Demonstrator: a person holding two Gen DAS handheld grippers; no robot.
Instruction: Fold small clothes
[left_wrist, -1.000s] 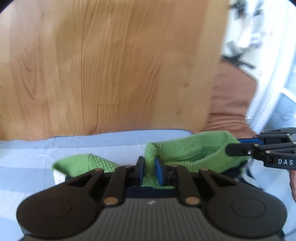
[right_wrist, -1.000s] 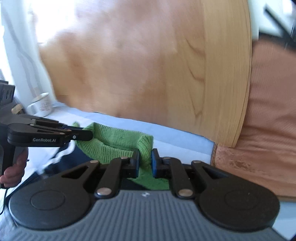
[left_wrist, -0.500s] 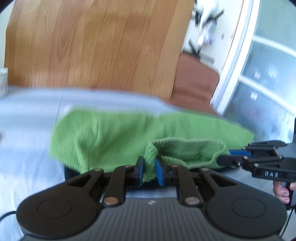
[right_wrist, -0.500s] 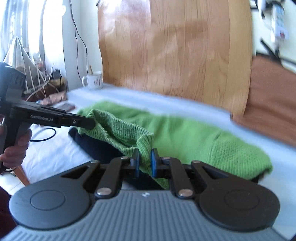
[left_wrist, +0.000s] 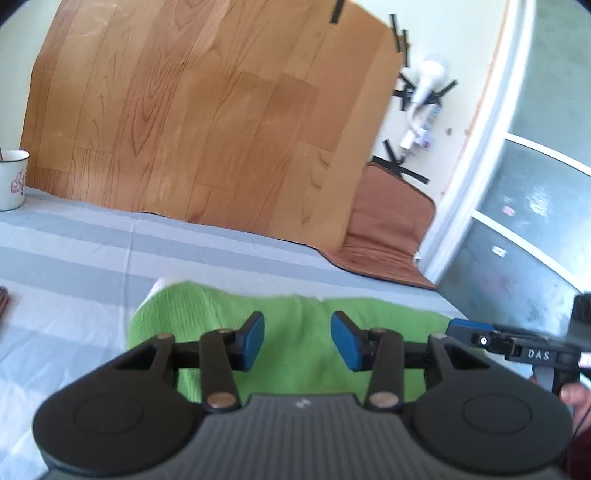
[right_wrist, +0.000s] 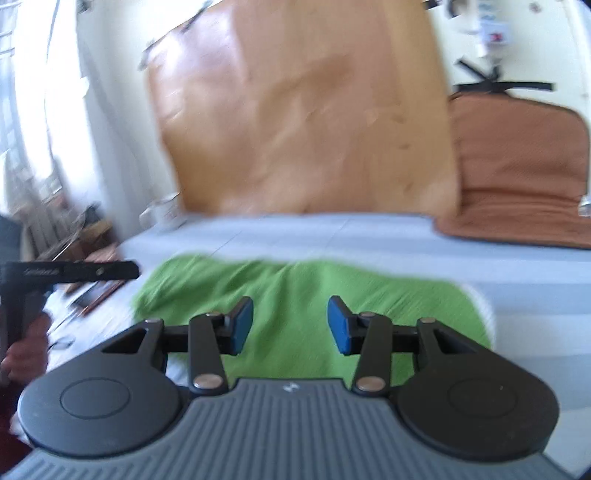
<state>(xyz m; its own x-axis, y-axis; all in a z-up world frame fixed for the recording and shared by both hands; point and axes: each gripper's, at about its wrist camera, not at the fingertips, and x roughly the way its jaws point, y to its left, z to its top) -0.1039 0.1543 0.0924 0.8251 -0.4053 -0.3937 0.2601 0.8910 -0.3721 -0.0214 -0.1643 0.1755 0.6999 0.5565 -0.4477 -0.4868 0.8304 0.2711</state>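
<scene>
This looks like a room in a home: a striped sheet (left_wrist: 92, 251) covers the surface, a wood-pattern board (left_wrist: 207, 122) leans on the pale wall, a brown cushion (left_wrist: 388, 229) lies beside it, a mug (left_wrist: 13, 181) stands at the edge, and a white door frame (left_wrist: 476, 147) is near.

I see a bright green knit garment (left_wrist: 295, 332) on a pale blue-and-grey striped sheet (left_wrist: 110, 251), beside a brown mat (left_wrist: 388, 229).
</scene>
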